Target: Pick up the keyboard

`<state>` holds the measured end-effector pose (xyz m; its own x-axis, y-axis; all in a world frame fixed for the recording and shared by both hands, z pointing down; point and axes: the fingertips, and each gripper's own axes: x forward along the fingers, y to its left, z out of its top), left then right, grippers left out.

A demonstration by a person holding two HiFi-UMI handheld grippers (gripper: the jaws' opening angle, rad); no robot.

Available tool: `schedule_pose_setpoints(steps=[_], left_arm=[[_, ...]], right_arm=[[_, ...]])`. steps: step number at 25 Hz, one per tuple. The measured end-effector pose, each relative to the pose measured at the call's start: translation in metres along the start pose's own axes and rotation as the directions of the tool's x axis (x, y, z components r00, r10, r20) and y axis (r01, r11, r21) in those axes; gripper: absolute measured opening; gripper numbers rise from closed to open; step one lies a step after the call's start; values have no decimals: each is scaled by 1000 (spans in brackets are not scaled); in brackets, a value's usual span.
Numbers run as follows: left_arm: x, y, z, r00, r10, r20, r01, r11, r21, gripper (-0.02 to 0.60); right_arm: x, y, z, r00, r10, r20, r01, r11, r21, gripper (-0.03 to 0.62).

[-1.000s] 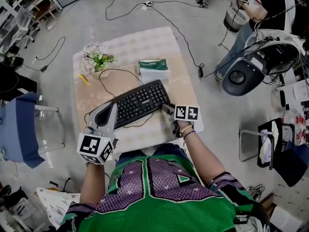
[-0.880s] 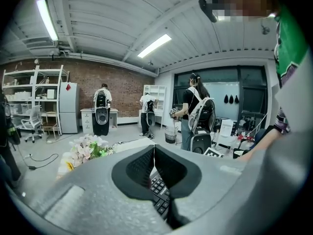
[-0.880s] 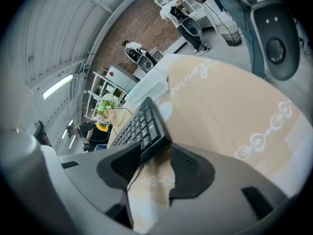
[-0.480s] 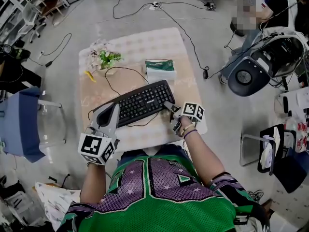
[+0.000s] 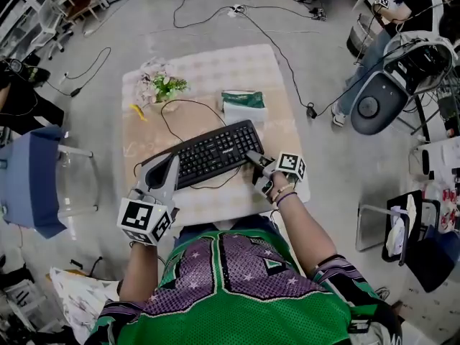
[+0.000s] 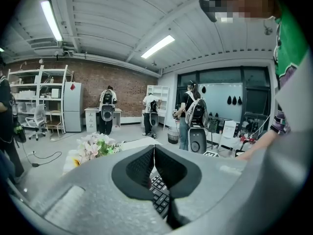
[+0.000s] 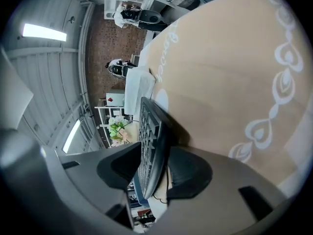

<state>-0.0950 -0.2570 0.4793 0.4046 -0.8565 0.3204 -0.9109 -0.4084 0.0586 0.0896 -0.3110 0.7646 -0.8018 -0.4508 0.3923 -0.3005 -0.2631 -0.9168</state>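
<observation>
Keyboard (image 5: 212,152) on worktop (image 5: 215,70). My right claw (image 5: 253,158) grips its right end. My left claw (image 5: 169,162) clenched, empty.

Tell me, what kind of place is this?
Probably a lab or workshop: loose cables cross the bare floor, metal shelves line a brick wall, and people wear backpack rigs.

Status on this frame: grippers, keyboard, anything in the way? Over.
Left gripper shut, empty, at left end of keyboard. Right gripper shut on its right end. Cable loops loose across table.
</observation>
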Motion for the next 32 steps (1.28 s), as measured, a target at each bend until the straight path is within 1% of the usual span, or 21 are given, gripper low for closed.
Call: schedule_pose_setpoints(steps=[2, 4, 6, 7, 12, 17, 23, 27, 32], left_arm=[[0, 0, -1, 1000, 2, -1, -2, 1000, -4, 18], [0, -1, 0, 1000, 2, 0, -2, 1000, -5, 18], [-1, -1, 1, 1000, 5, 2, -5, 1000, -7, 18], [-1, 0, 1, 1000, 8, 3, -8, 1000, -8, 18], [-4, 4, -4, 1000, 24, 1, -24, 1000, -15, 18], [-6, 6, -6, 999, 32, 2, -32, 999, -13, 18], [-10, 10, -3, 999, 41, 10, -40, 999, -11, 18], [-12, 12, -1, 999, 44, 19, -44, 999, -9, 18], [-17, 17, 1, 998, 51, 30, -51, 999, -8, 18]], right_arm=[[2, 0, -1, 1000, -4, -6, 4, 1000, -2, 157], [2, -2, 0, 1000, -23, 5, 23, 1000, -7, 107], [1, -2, 0, 1000, -21, 21, 22, 1000, -10, 102], [1, -2, 1, 999, -15, 28, 16, 1000, -13, 89], [2, -2, 2, 999, 7, 48, -5, 999, -43, 78], [1, 5, 4, 997, 17, 78, -10, 996, -91, 75], [-1, 32, 8, 994, 55, 89, -36, 980, -196, 72], [-4, 57, 8, 992, 101, 82, -76, 960, -269, 69], [-8, 88, 6, 986, 152, 73, -120, 935, -334, 64]])
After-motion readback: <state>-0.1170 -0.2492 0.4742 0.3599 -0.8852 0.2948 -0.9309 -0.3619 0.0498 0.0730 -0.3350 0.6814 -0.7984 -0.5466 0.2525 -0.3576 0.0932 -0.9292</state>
